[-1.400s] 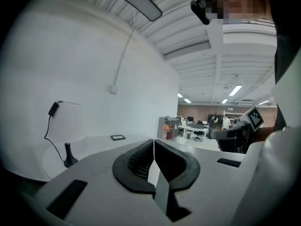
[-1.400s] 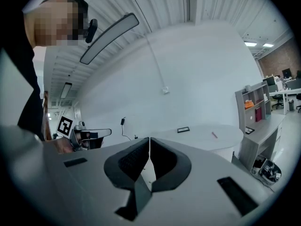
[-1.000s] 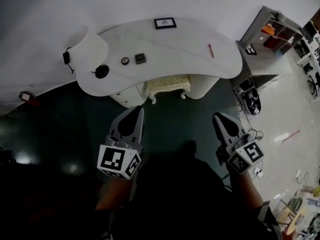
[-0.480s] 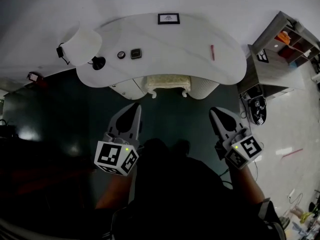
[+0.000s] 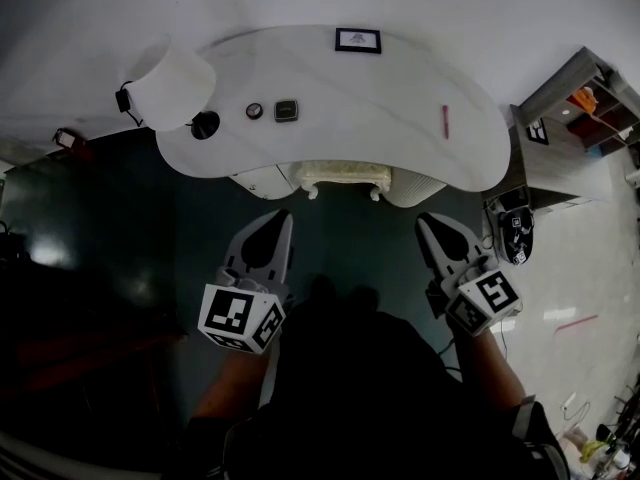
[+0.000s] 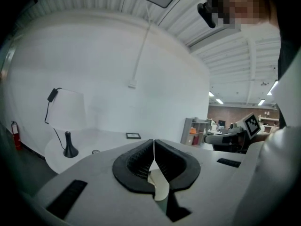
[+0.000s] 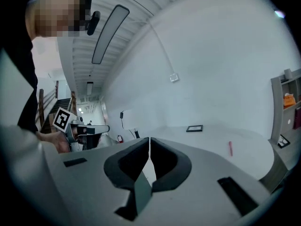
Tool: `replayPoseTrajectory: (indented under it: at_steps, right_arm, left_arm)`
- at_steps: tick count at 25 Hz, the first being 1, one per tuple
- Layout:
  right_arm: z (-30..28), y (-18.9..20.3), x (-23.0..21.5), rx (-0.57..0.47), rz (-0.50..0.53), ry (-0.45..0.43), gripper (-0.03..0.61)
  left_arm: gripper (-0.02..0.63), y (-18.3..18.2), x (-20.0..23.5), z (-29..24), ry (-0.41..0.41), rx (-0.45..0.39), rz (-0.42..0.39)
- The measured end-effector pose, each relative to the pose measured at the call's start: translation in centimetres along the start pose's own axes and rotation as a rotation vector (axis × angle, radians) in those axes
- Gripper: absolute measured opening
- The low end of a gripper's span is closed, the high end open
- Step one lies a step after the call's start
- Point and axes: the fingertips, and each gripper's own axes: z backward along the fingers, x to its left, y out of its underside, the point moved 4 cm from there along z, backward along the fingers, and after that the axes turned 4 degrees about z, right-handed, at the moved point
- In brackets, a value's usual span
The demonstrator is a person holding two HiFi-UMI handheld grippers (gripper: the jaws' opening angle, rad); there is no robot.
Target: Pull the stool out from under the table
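Observation:
A cream stool (image 5: 345, 175) with carved legs is tucked under the front edge of the white curved table (image 5: 400, 118); only its front part shows. My left gripper (image 5: 283, 216) is shut and empty, pointing at the table, short of the stool and to its left. The right gripper (image 5: 423, 219) is likewise shut and empty, short of the stool on its right. In the left gripper view the jaws (image 6: 154, 141) meet with nothing between them. The right gripper view shows the same for its jaws (image 7: 149, 139). Neither gripper touches the stool.
On the table stand a white lamp (image 5: 170, 88), two small round items (image 5: 255, 111), a picture frame (image 5: 358, 40) and a red pen (image 5: 445, 120). A grey shelf unit (image 5: 580, 108) stands at the right. The floor under me is dark green (image 5: 120, 228).
Both grippers have moved forward toward the table and stool, still shut. The stool has not moved.

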Motion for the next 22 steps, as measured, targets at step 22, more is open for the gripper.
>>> replayPoseTrajectory:
  at_steps: [22]
  right_arm:
    - [-10.1, 16.1, -7.1, 0.063, 0.13, -0.097, 0.018]
  left_arm:
    - [0.018, 13.5, 6.9, -10.2, 0.051, -0.011, -0.029]
